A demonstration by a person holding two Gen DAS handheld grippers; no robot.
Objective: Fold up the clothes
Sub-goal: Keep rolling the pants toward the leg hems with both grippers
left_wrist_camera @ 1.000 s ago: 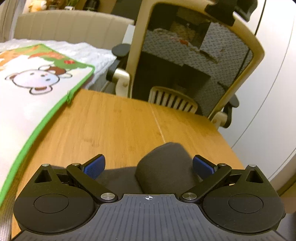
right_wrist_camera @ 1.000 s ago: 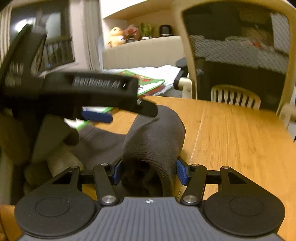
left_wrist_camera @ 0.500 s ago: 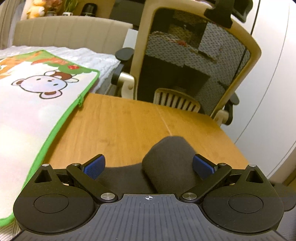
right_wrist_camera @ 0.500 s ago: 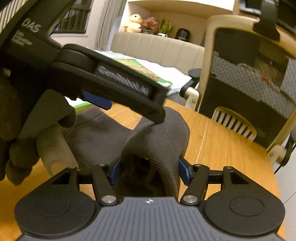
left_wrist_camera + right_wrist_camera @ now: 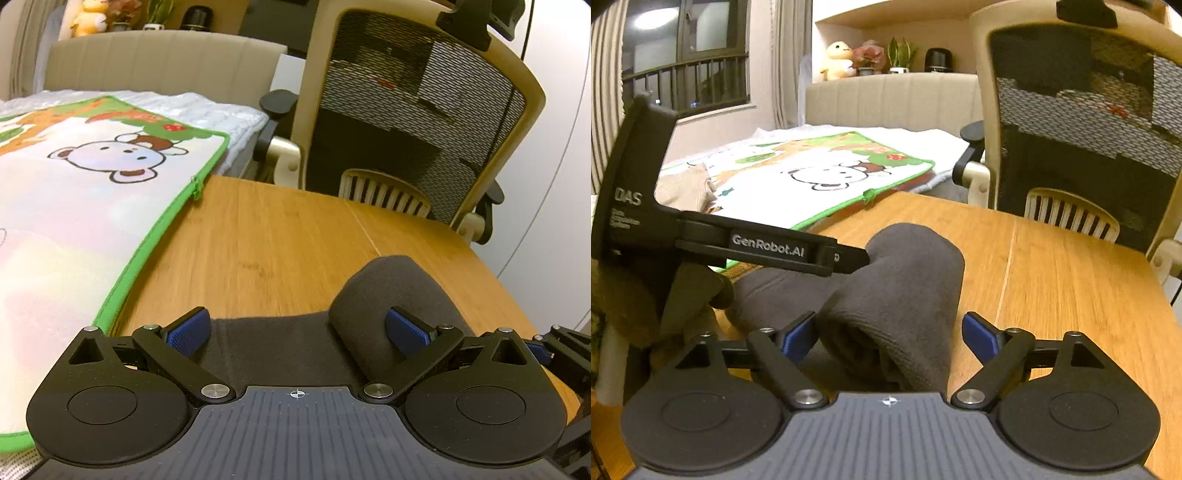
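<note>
A dark grey garment (image 5: 280,347) lies on the wooden table (image 5: 280,243), with a raised fold (image 5: 391,291) at its right. My left gripper (image 5: 295,332) is open over the flat part, its right finger beside the fold. In the right wrist view the same garment (image 5: 905,280) humps up between the blue pads of my right gripper (image 5: 890,336), which stands open around it, apart from the cloth on the right side. The left gripper's body (image 5: 738,240) crosses the right wrist view at left.
A cartoon-print mat with green border (image 5: 74,206) lies left of the table on a white bed cover. A beige mesh office chair (image 5: 417,122) stands at the table's far edge. A beige headboard (image 5: 886,96) and shelf with plants are behind.
My right gripper has opened and let go of the garment's fold. Both views have shifted slightly, and the left gripper sits lower over the cloth.
</note>
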